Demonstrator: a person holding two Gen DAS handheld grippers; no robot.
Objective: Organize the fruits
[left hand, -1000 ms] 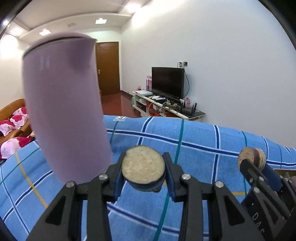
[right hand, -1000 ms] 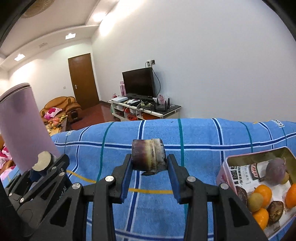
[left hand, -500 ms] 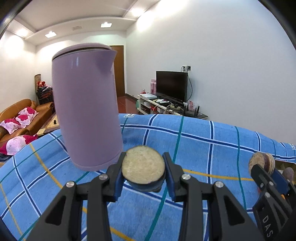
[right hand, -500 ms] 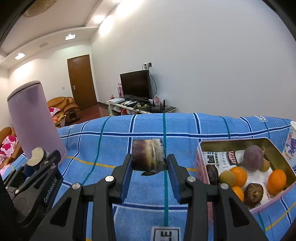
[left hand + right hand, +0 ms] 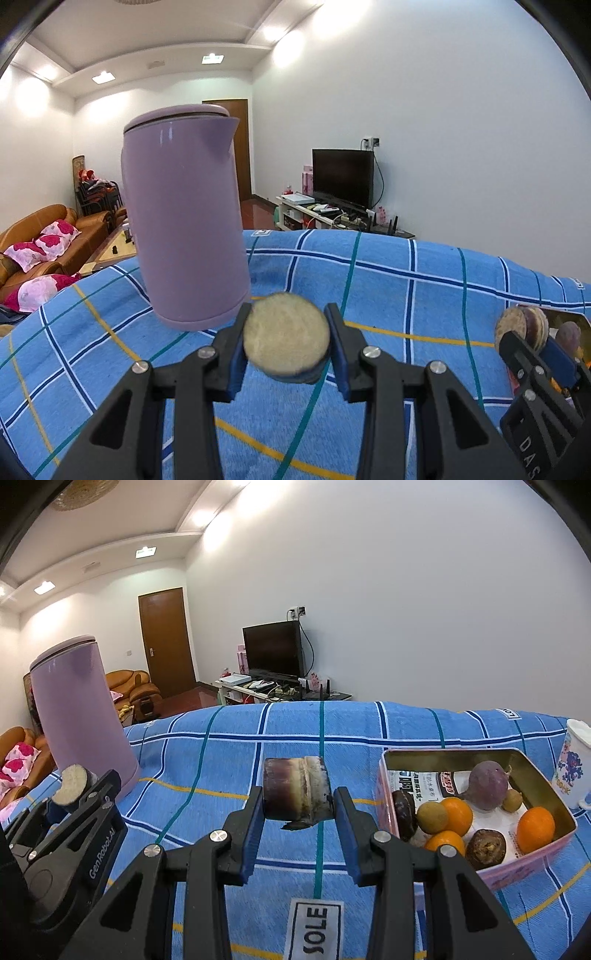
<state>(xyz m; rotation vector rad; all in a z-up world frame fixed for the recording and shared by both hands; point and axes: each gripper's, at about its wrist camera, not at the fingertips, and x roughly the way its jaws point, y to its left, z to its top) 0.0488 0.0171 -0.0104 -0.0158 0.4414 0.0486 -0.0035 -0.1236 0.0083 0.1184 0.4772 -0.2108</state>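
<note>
Hand-held gripper pair both loaded: your left (image 5: 286, 341) clamps a round cut piece (image 5: 286, 336), your right (image 5: 298, 806) a purple-skinned chunk (image 5: 295, 794), both above the blue checked cloth (image 5: 221, 768); tin (image 5: 480, 753) already holds several fruits, these two remain.

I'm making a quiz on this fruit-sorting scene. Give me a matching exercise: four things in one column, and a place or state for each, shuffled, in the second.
Things:
1. purple kettle
2. oranges
3. pale round cut piece
4. brown cut segment

Places or states:
A. clamped in the right gripper
B. standing upright on the blue checked cloth
C. lying inside the tin box
D. clamped in the left gripper

Pairs: 1-B, 2-C, 3-D, 4-A
</note>
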